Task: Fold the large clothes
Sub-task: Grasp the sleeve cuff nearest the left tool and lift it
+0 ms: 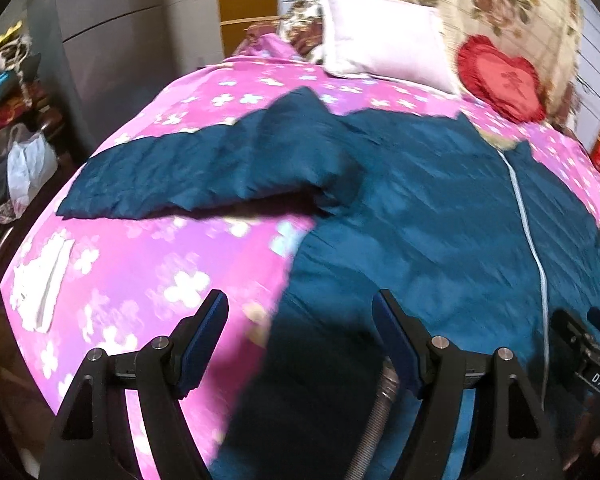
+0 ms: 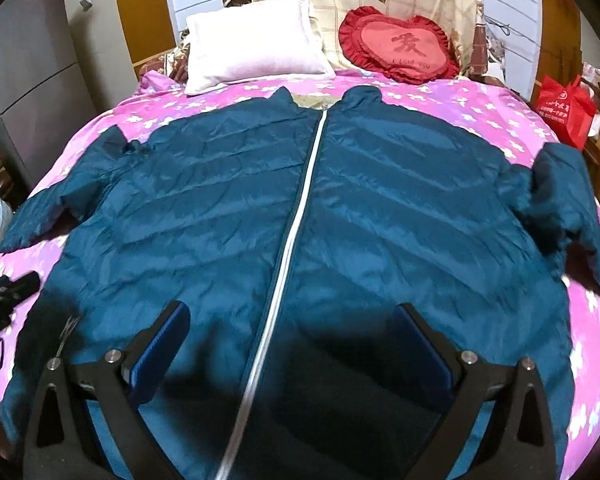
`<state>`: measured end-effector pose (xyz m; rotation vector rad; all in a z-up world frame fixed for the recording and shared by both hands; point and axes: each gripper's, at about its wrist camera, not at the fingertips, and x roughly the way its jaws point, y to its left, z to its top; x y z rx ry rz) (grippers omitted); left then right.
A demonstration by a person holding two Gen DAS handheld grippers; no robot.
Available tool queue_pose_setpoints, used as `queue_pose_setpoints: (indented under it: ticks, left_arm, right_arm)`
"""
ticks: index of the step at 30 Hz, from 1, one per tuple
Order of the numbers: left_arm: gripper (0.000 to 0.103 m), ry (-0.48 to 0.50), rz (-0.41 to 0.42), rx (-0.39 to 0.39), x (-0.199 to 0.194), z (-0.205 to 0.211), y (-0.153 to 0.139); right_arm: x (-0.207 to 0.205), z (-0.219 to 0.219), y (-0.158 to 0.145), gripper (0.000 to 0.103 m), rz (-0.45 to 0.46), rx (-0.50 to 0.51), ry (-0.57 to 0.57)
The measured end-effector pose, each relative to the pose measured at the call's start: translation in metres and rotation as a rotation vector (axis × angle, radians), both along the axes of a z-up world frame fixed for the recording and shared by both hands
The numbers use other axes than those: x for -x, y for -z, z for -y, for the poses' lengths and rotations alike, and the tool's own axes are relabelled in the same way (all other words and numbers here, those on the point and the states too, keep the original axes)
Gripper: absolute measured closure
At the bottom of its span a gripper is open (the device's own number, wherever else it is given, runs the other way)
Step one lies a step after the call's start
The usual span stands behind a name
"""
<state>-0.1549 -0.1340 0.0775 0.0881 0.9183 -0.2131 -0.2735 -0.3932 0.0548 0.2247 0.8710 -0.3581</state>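
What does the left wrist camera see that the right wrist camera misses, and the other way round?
Only the left wrist view shows the heap of clothes beside the bed, and the jacket's sleeve stretched out in full.

Only the right wrist view shows the whole jacket spread flat, its other sleeve, and the red bag.

Both show the white zipper, the pink pillow, the red heart cushion, the pink bedspread, and open fingers holding nothing.

Jacket (image 1: pixel 420 208): lying zipped across frame centre and right, sleeve stretching toward left.
Left gripper (image 1: pixel 300 340): hovering at bottom, jaws gaping.
Bedspread (image 1: pixel 140 272): showing lower left.
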Motion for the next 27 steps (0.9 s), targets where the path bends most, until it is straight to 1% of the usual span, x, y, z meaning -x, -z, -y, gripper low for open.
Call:
queue_pose_setpoints:
  ticks: [4, 6, 11, 13, 20, 23, 25, 26, 27]
  left_arm:
    - [0.054, -0.056, -0.043, 0.034, -0.041, -0.033, 0.001]
    - [0.054, -0.103, -0.042, 0.037, -0.062, -0.054, 0.002]
    - [0.054, -0.260, -0.026, 0.042, -0.119, -0.122, 0.009]
    - [0.054, -0.345, -0.022, 0.049, -0.141, -0.156, 0.013]
    - [0.054, -0.561, -0.017, 0.061, -0.202, -0.249, 0.027]
    - [0.054, -0.599, -0.074, 0.072, -0.219, -0.267, 0.040]
    - [0.054, -0.598, -0.121, 0.068, -0.229, -0.267, 0.049]
    - [0.054, -0.612, -0.136, 0.058, -0.232, -0.269, 0.054]
    - [0.054, -0.633, -0.142, 0.067, -0.234, -0.271, 0.059]
  right_arm:
    - [-0.020, 0.004, 0.007, 0.000, -0.012, -0.012, 0.002]
    - [-0.027, 0.004, 0.010, 0.000, -0.013, -0.023, -0.003]
    - [-0.037, 0.000, 0.014, 0.000, -0.014, -0.038, -0.038]
    - [-0.038, -0.004, 0.014, 0.000, -0.010, -0.038, -0.046]
    - [-0.042, -0.009, 0.015, 0.000, -0.011, -0.049, -0.077]
    - [-0.043, -0.013, 0.015, 0.000, -0.012, -0.063, -0.091]
    - [-0.044, -0.016, 0.015, 0.000, -0.012, -0.061, -0.099]
    - [-0.045, -0.018, 0.016, 0.000, -0.015, -0.059, -0.104]
    - [-0.046, -0.019, 0.016, 0.000, -0.017, -0.058, -0.109]
